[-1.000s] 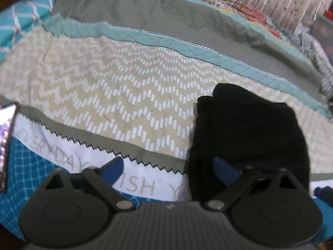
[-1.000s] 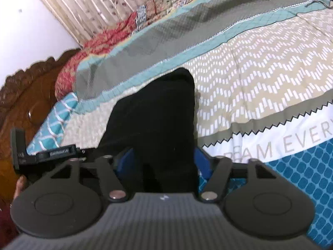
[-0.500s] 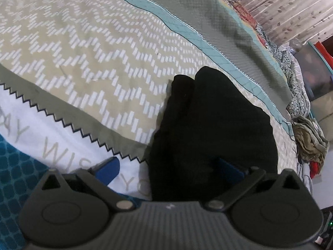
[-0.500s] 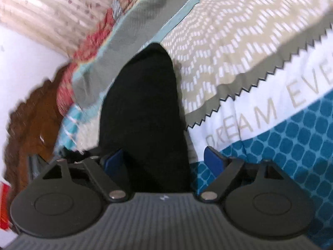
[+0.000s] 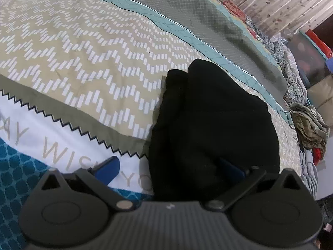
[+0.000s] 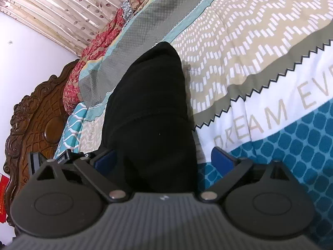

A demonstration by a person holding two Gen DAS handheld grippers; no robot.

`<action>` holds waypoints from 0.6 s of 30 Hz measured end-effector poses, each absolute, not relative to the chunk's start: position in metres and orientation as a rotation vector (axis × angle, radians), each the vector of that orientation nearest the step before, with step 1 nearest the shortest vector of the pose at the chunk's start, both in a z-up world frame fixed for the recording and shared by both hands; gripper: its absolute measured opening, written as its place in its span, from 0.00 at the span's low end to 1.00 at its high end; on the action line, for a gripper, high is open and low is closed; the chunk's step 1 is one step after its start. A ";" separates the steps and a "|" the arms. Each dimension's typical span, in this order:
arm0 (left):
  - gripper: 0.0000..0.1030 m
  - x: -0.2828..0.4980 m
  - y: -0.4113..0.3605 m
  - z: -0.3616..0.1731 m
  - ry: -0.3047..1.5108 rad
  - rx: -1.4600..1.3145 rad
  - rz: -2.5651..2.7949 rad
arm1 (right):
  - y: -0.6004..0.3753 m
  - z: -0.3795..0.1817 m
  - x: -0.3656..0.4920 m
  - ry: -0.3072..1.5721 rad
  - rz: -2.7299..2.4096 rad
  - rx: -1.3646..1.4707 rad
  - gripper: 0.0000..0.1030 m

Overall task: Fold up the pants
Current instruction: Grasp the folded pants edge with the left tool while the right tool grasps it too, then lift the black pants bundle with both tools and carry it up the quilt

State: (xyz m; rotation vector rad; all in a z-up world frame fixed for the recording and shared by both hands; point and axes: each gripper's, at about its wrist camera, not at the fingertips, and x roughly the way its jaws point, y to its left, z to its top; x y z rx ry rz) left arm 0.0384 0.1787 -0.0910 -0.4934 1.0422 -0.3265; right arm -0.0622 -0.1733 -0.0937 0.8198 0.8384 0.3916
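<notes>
- Black pants [image 5: 214, 125]: being kept as a folded bundle on the patterned bedspread [image 5: 87, 48], across its zigzag band.
- Left gripper [image 5: 169, 169]: being held wide apart, one blue pad on the bedspread lettering, the other over the pants' near edge.
- Right gripper [image 6: 164, 158]: jaws just being opened, wide now; pants lying between them, pads apart from the cloth.
- Carved headboard [image 6: 35, 120]: being shown beyond.

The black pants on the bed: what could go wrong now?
1. The black pants lie bunched between the wide-open right tongs, whose jaws have just been opening; the fold may slump.
2. The left tongs stand open with one finger over the cloth; pulling back could snag it.
3. Layers look uneven at the far end, so the fold may be crooked.
</notes>
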 end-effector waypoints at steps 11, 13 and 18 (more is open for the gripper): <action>1.00 0.025 0.222 -0.066 0.948 -0.494 -0.308 | -0.180 -0.083 -0.057 0.824 0.347 0.817 0.96; 1.00 0.030 0.222 -0.073 0.989 -0.498 -0.324 | -0.184 -0.085 -0.052 0.826 0.345 0.820 0.96; 1.00 0.037 0.213 -0.087 1.007 -0.608 -0.423 | -0.182 -0.088 -0.040 0.829 0.357 0.806 0.96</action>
